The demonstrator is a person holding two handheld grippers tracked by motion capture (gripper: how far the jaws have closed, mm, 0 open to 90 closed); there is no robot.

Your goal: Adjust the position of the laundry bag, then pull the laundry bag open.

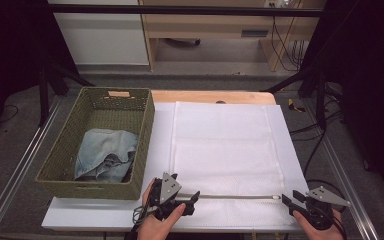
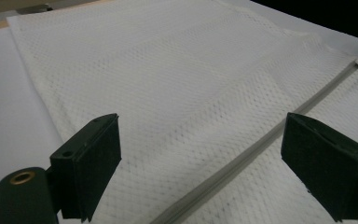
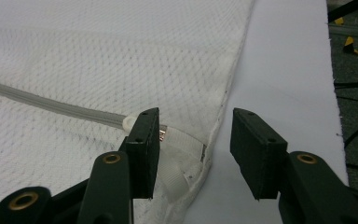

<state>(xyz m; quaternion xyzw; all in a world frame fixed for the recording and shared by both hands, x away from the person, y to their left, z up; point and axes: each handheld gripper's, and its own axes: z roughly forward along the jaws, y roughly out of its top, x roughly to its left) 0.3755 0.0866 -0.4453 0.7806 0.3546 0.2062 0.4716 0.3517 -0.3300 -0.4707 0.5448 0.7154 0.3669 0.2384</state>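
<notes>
A white mesh laundry bag (image 1: 225,145) lies flat on the white table cover (image 1: 95,214). A grey zipper (image 1: 235,197) runs across its near end, with the pull (image 1: 277,197) at the right. My left gripper (image 1: 186,190) hovers over the zipper's left end. Its jaws stand wide open (image 2: 205,126) above the mesh, with the zipper (image 2: 242,161) passing under the gap and nothing gripped. My right gripper (image 1: 291,197) sits at the bag's near right corner, open (image 3: 196,114). The zipper pull (image 3: 168,136) lies by its left jaw and the bag's edge (image 3: 223,107) runs between the jaws.
A woven olive basket (image 1: 147,130) stands at the table's left with a light denim garment (image 1: 105,152) inside. Bare white cover (image 3: 289,70) runs along the bag's right side to the table edge. Black frame legs and cables stand on the floor beyond.
</notes>
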